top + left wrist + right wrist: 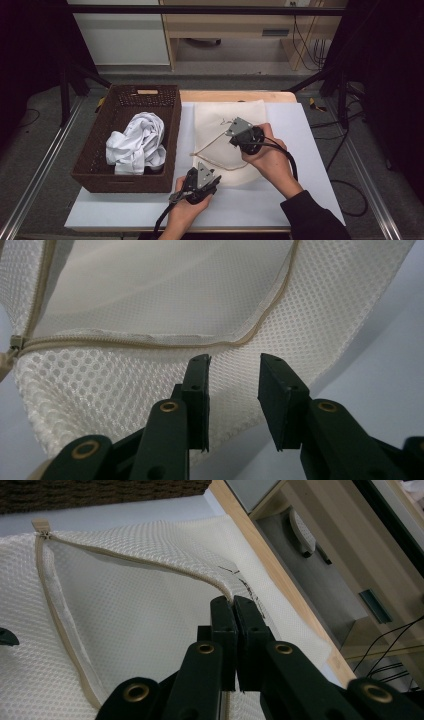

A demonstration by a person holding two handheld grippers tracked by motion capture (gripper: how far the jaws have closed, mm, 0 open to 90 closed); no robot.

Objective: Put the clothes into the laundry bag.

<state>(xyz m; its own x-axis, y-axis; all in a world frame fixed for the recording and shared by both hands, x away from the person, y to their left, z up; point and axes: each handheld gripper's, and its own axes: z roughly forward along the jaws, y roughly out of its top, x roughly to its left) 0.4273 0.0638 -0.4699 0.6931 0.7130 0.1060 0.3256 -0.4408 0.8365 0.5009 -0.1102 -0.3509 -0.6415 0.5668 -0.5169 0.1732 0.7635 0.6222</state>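
Left hand-held gripper parted at mesh bag, right hand-held gripper pinching its zipper edge; white cloth inside wicker basket.

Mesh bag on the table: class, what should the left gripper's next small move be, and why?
Probably close the left gripper on the lower edge of the mesh bag. Its jaws stand apart at the mesh below the open zipper, while the right gripper pinches the upper edge. Holding both edges would keep the mouth open, perhaps for the white clothes in the basket.

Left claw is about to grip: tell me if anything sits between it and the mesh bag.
Nothing visible does. The left claw stands open right at the mesh bag, below its zipper, with only mesh between its jaws.
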